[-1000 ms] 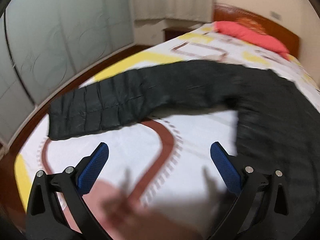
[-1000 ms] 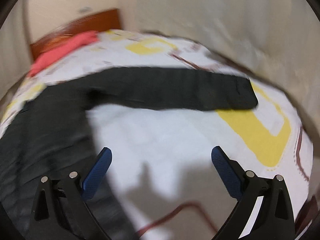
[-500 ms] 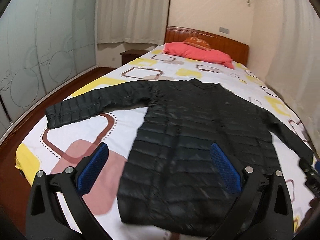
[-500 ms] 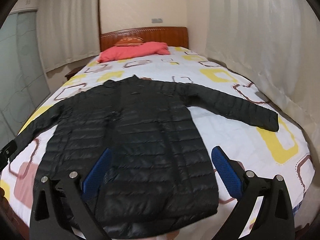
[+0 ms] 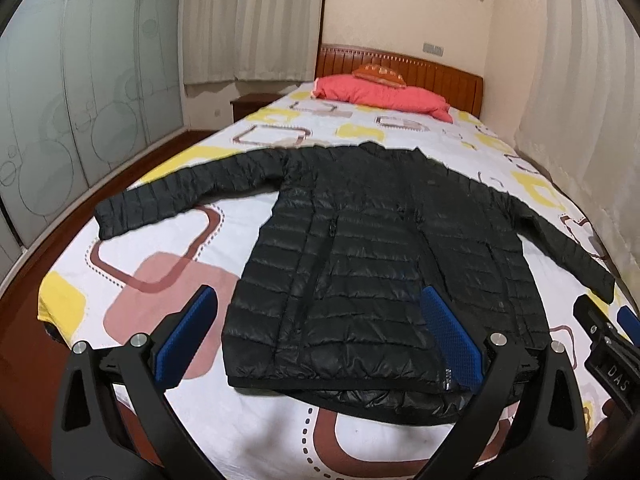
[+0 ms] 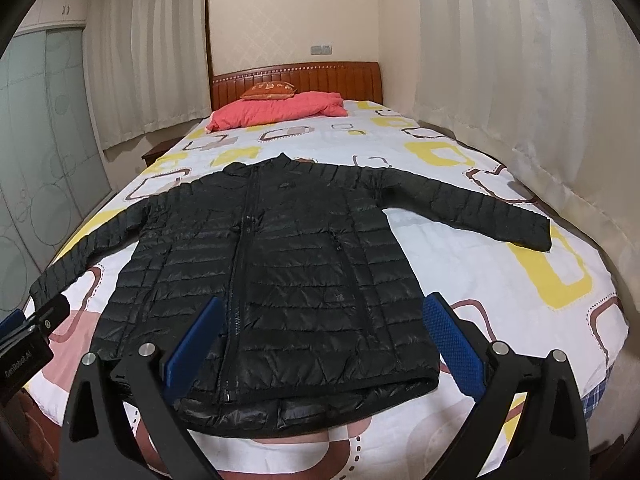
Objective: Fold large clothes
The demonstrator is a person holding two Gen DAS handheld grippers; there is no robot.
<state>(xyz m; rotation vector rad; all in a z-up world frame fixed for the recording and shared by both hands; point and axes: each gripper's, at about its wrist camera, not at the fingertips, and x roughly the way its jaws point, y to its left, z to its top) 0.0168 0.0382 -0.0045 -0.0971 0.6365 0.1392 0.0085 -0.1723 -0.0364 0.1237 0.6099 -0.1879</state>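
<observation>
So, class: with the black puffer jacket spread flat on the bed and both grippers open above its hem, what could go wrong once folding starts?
1. The jacket looks shiny and puffy, so the right gripper or left gripper may pinch only the top layer and let it slip.
2. The hem lies near the bed's foot edge; a tug could slide it off.
3. The spread sleeve may drag and bunch.

Black quilted jacket [image 5: 372,264], white, yellow-and-brown-patterned bedsheet [image 5: 168,264].
</observation>
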